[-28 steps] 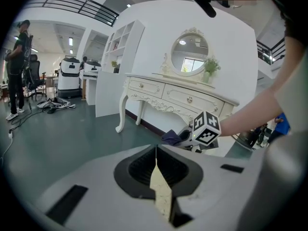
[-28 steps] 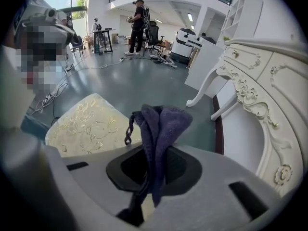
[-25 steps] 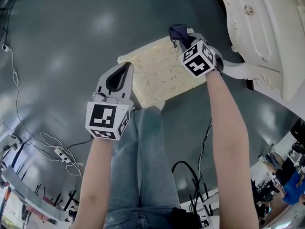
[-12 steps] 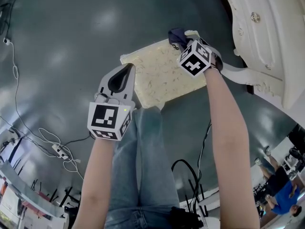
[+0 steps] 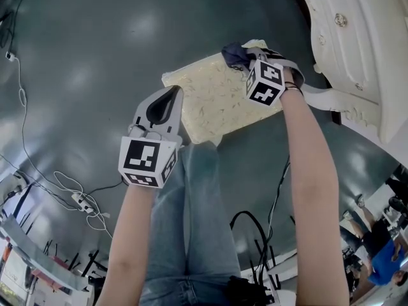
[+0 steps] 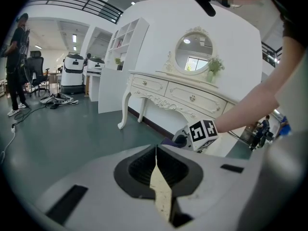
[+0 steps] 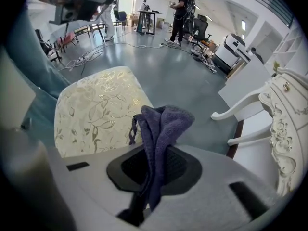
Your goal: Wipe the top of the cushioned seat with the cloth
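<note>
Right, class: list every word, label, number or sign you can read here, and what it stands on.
No readable text anywhere.
The cubes on the left gripper and right gripper: black-and-white square markers, not letters.
The cushioned seat: leaf pattern only; the cloth: plain.
</note>
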A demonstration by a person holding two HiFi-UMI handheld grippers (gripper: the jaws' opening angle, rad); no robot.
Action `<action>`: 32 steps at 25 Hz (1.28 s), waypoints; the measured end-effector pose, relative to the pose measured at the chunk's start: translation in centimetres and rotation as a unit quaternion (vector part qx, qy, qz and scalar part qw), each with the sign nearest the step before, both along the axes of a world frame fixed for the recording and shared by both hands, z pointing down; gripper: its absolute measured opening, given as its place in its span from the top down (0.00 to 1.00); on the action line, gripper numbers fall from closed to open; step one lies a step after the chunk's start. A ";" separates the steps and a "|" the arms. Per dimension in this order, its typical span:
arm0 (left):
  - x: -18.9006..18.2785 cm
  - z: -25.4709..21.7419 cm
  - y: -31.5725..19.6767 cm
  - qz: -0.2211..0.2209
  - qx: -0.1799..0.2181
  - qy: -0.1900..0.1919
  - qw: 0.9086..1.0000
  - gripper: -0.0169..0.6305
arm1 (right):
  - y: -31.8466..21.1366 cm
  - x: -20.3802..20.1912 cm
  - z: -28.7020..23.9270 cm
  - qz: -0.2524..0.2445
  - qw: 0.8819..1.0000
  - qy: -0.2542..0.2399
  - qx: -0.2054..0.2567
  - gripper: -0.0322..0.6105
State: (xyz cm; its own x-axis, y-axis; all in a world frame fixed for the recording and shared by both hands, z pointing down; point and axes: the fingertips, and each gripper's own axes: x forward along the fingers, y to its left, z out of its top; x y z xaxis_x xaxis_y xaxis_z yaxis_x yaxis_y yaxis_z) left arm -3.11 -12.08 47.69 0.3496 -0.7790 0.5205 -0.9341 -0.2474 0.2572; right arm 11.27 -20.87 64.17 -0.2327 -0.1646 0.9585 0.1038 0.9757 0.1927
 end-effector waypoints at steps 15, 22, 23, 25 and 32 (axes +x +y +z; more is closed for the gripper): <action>0.5 -0.3 0.4 0.004 0.003 0.005 1.000 0.96 | 3.4 2.0 -0.1 0.012 0.999 -0.023 -0.018 0.90; 0.7 -0.6 0.8 0.009 0.002 0.004 1.000 0.96 | 5.2 3.2 -0.1 0.026 0.999 -0.023 -0.027 0.90; 0.7 -0.6 0.9 0.010 0.002 0.004 1.000 0.96 | 5.5 3.4 -0.1 0.027 0.999 -0.023 -0.028 0.90; 0.8 -0.8 0.9 0.011 0.003 0.005 1.000 0.96 | 6.0 3.7 -0.1 0.030 0.999 -0.022 -0.030 0.90; 1.5 -0.9 1.6 0.022 0.005 0.008 1.000 0.96 | 7.8 5.0 -0.1 0.042 0.998 -0.023 -0.035 0.90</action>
State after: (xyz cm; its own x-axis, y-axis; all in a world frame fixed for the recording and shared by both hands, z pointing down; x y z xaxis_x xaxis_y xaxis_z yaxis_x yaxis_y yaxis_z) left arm -1.63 -10.47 46.76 0.3922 -0.7680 0.5064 -0.9180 -0.2914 0.2690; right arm 16.32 -13.05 64.04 -0.2644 -0.1178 0.9572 0.0142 0.9919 0.1260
